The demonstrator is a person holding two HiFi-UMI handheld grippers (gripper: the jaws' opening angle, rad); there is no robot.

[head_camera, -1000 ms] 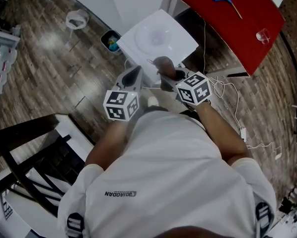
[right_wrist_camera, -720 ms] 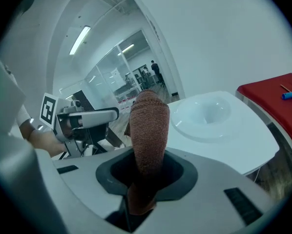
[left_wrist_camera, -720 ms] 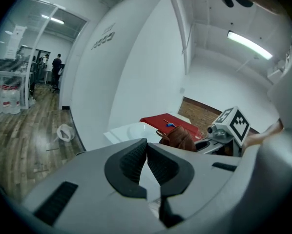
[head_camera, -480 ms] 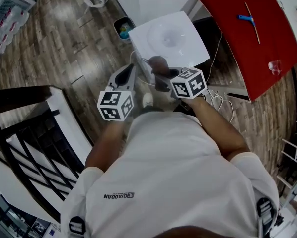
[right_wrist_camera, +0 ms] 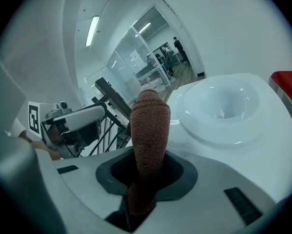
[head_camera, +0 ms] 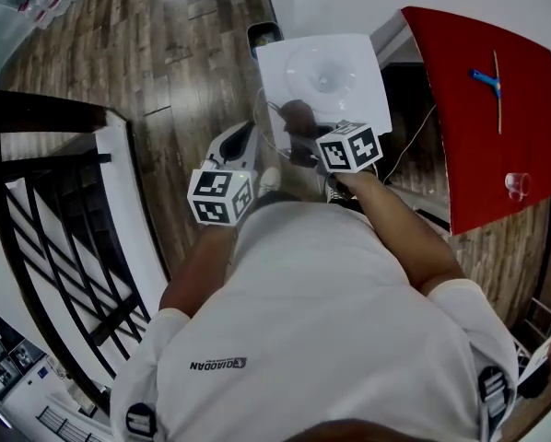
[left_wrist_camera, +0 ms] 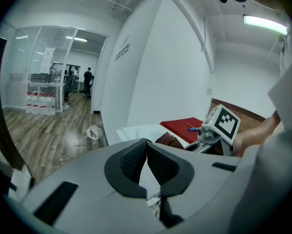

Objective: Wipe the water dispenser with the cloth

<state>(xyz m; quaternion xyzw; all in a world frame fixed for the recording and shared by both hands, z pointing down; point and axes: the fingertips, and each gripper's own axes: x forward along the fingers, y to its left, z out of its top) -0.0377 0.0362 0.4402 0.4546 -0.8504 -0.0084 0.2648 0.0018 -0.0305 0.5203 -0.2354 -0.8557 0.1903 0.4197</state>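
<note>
Grey jaws on the left gripper (left_wrist_camera: 146,149) are pinched together on nothing, likely parked out of the way just left of the white water dispenser (head_camera: 349,58). The right gripper (right_wrist_camera: 147,172) clamps the brown cloth (right_wrist_camera: 149,121), bunched upright at the dispenser's near edge and looking ready to wipe.

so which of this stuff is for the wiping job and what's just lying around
For the job: water dispenser, brown cloth, right claw holding it.
Just lying about: red table, blue tool and clear cup on it, small bin, black railing.
</note>
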